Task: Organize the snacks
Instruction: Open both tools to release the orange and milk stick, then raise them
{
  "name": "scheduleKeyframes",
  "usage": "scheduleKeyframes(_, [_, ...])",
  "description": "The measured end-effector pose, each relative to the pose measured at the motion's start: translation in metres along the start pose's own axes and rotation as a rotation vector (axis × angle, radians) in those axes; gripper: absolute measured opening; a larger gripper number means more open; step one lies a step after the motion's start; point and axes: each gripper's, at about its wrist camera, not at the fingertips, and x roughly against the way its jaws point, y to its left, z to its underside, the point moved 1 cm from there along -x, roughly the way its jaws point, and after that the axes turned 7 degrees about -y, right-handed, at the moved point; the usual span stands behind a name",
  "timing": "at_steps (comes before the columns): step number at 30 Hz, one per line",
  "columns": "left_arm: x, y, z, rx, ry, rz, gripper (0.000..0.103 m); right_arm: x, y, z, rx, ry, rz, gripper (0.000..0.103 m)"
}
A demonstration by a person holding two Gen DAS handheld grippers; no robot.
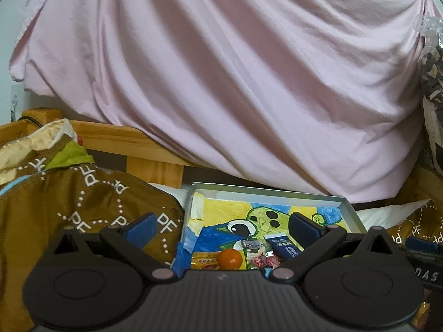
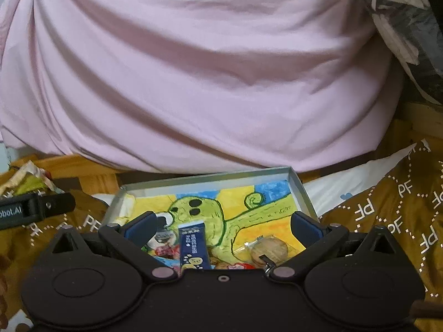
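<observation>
Both the left gripper (image 1: pixel 221 228) and right gripper (image 2: pixel 221 228) hang with jaws released, grasping nothing. Nearest in the shallow grey painted-floor tray (image 1: pixel 349 207) lie the snacks — round orange fruit (image 1: pixel 229 259), dark-blue wrapped bar (image 2: pixel 193 244), perhaps a walnut (image 2: pixel 270 249). A careless reach could roll the fruit. Beyond the tray, the pink cloth (image 1: pixel 221 83) might snag.

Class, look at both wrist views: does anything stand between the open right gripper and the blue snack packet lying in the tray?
Nothing visible does. The right gripper is open and empty, and the blue snack packet lies in the tray straight ahead between its fingers, with only other small snacks beside it.
</observation>
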Motion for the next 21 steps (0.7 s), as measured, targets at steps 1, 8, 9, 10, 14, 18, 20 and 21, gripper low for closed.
scheduleKeyframes(1, [0.004,0.0,0.0,-0.004,-0.001,-0.003,0.103,0.004,0.0,-0.001,0.002,-0.009,-0.003,0.102])
scheduleKeyframes(8, [0.038,-0.004,0.001,-0.031,-0.016,-0.034,0.103,0.032,-0.006,-0.009,-0.025,-0.039,-0.015,0.102])
scheduleKeyframes(9, [0.044,-0.004,0.001,-0.028,-0.017,-0.035,0.103,0.037,-0.007,-0.01,-0.031,-0.043,-0.017,0.102])
scheduleKeyframes(10, [0.049,-0.004,0.001,-0.024,-0.02,-0.036,0.103,0.041,-0.008,-0.01,-0.035,-0.045,-0.019,0.102])
scheduleKeyframes(14, [0.068,-0.006,0.002,-0.016,-0.019,-0.044,0.103,0.057,-0.011,-0.008,-0.044,-0.037,-0.029,0.102])
scheduleKeyframes(18, [0.085,-0.008,0.006,-0.01,-0.017,-0.048,0.103,0.073,-0.013,-0.004,-0.044,-0.025,-0.036,0.102])
scheduleKeyframes(20, [0.092,-0.008,0.01,-0.01,-0.007,-0.053,0.103,0.083,-0.014,-0.002,-0.04,-0.021,-0.038,0.102])
scheduleKeyframes(21, [0.095,-0.008,0.011,-0.012,-0.002,-0.057,0.103,0.088,-0.014,-0.001,-0.04,-0.02,-0.038,0.102])
